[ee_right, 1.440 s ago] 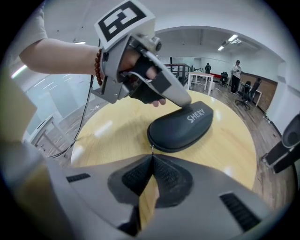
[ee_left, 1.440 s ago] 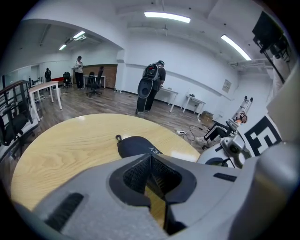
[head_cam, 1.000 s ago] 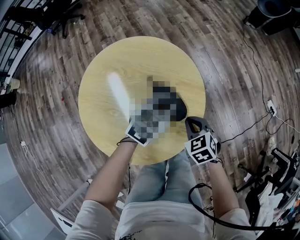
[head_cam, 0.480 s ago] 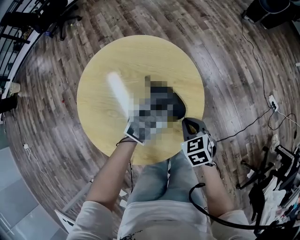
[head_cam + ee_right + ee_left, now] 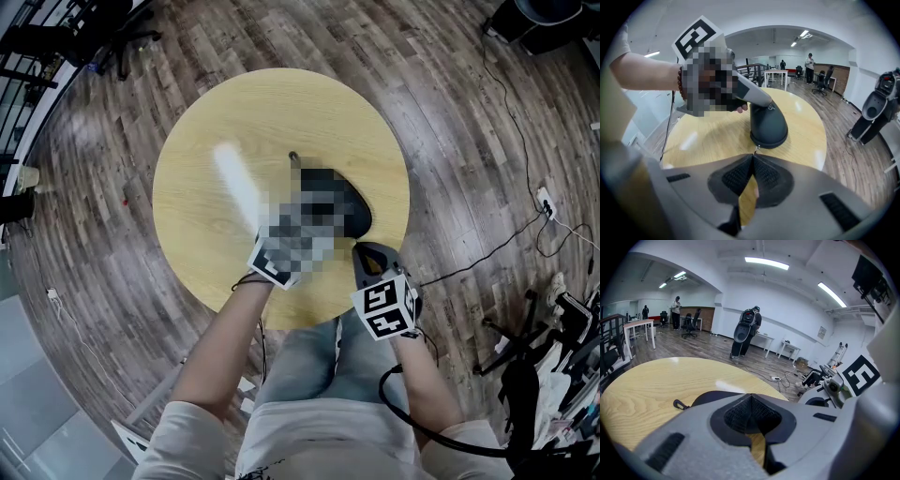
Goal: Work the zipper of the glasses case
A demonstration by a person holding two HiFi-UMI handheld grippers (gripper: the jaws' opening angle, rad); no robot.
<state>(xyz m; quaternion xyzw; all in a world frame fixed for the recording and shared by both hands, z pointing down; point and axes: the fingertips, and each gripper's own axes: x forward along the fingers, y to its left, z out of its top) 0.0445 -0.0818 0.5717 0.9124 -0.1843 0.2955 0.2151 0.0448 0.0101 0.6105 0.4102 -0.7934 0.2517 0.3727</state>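
Over the last second the right gripper (image 5: 361, 251) has slid up and to the left from the lower right of the head view, so its tip now sits just beside the near end of the glasses case (image 5: 347, 204), which lies right of centre on the round table (image 5: 202, 225). In its own view its jaws are pressed together, and the zipper pull (image 5: 756, 149) hangs off the case's rim right at their tips. I judge the pull is being taken or is about to be, though a firm pinch cannot be confirmed. The left gripper (image 5: 750, 397) also has its jaws together, resting against the case's other end as if to steady it. The case looks zipped shut, so its contents cannot be seen.
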